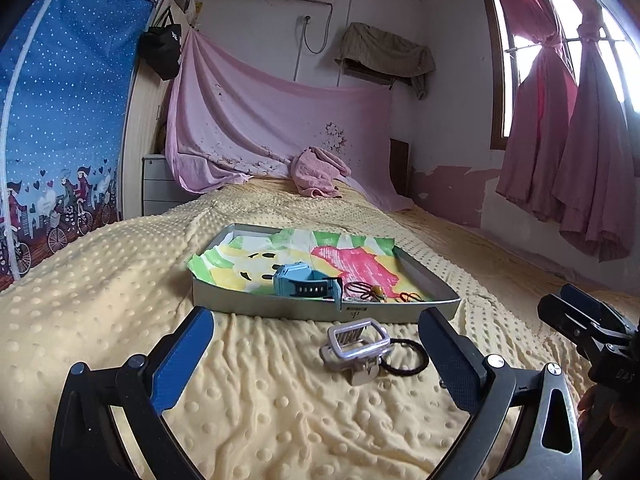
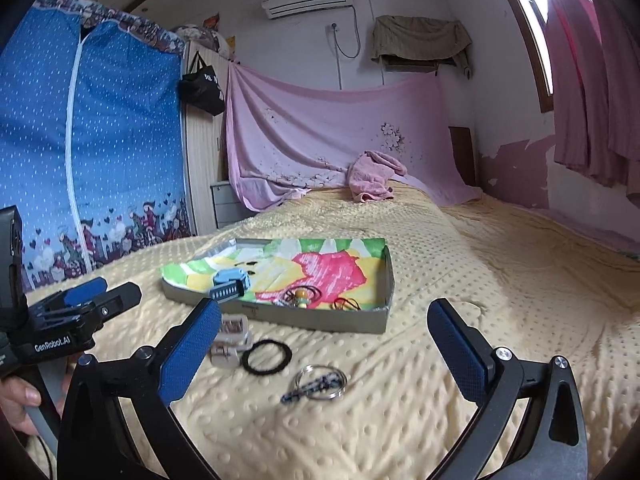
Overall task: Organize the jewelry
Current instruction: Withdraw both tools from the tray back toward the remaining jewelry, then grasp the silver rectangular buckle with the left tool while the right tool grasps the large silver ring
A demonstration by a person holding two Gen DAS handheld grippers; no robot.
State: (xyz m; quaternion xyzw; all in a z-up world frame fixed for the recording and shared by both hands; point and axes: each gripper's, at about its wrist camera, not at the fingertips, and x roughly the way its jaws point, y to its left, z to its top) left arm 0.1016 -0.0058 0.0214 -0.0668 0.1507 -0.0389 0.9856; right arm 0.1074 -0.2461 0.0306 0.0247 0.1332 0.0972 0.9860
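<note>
- Left wrist view: left tool point(image 1: 316, 354) spread wide, nothing in it. Low centre of frame, between its fingers, a grey hair claw clip point(image 1: 357, 344) lies on the yellow bedspread point(image 1: 120, 280), with a black hair tie point(image 1: 404, 360) touching its right side. Tray point(image 1: 320, 309) just behind, holding a blue watch point(image 1: 306, 279) and small trinkets point(image 1: 370, 292).
- Right wrist view: right tool point(image 2: 324, 350) also wide open and empty. Key ring with dark charm point(image 2: 316, 386) lower centre, hair tie point(image 2: 266, 357) to its upper left, clip point(image 2: 230, 340) partly hidden behind the left finger.
- Step: between picks; three items still outside the tray.
- Next: drop over one loose item, close, lift into the tray. Flat ring and tie on soft fabric need a low, pinching approach.
</note>
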